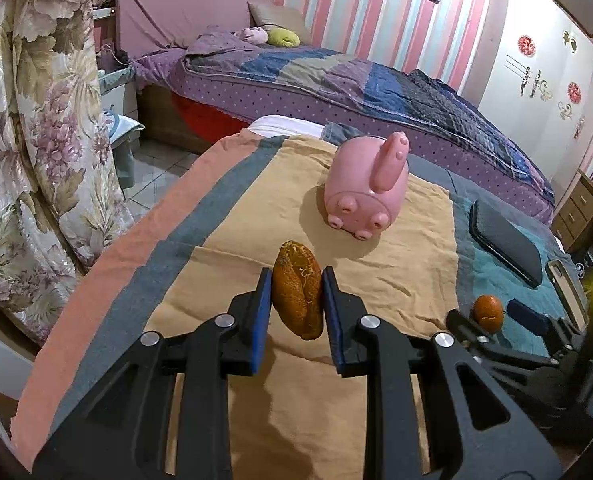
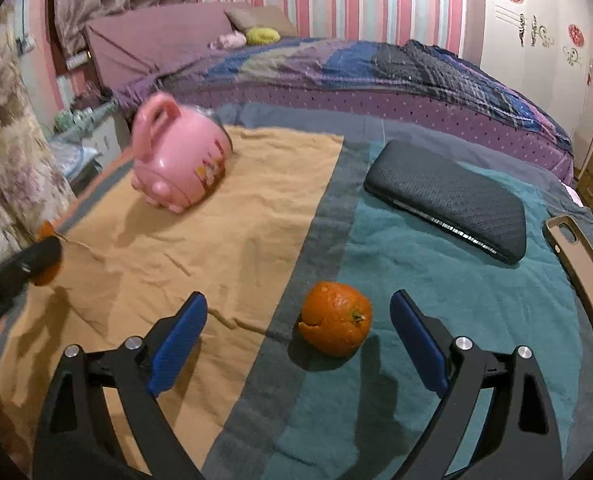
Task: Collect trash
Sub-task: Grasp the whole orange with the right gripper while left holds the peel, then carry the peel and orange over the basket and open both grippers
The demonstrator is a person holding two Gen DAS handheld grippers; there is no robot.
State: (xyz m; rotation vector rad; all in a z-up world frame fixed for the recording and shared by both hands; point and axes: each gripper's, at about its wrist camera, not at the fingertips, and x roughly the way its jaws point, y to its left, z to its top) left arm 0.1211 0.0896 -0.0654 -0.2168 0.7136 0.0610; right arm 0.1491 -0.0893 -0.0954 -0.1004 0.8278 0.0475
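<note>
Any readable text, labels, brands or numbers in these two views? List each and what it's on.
None can be read.
Pink piggy bank: a colourful print on its side, too blurred to make out any lettering.
Wardrobe door: red round stickers and ornamental decals, no legible characters.
Black case: no label visible.
Phone case: no label visible.
Orange peel in the left gripper and orange peel on the cloth: no sticker.

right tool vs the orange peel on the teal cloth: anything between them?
Nothing. In the right wrist view the right tool is open, and the orange peel sits just ahead, between its fingers' lines, with only bare teal cloth around it.
</note>
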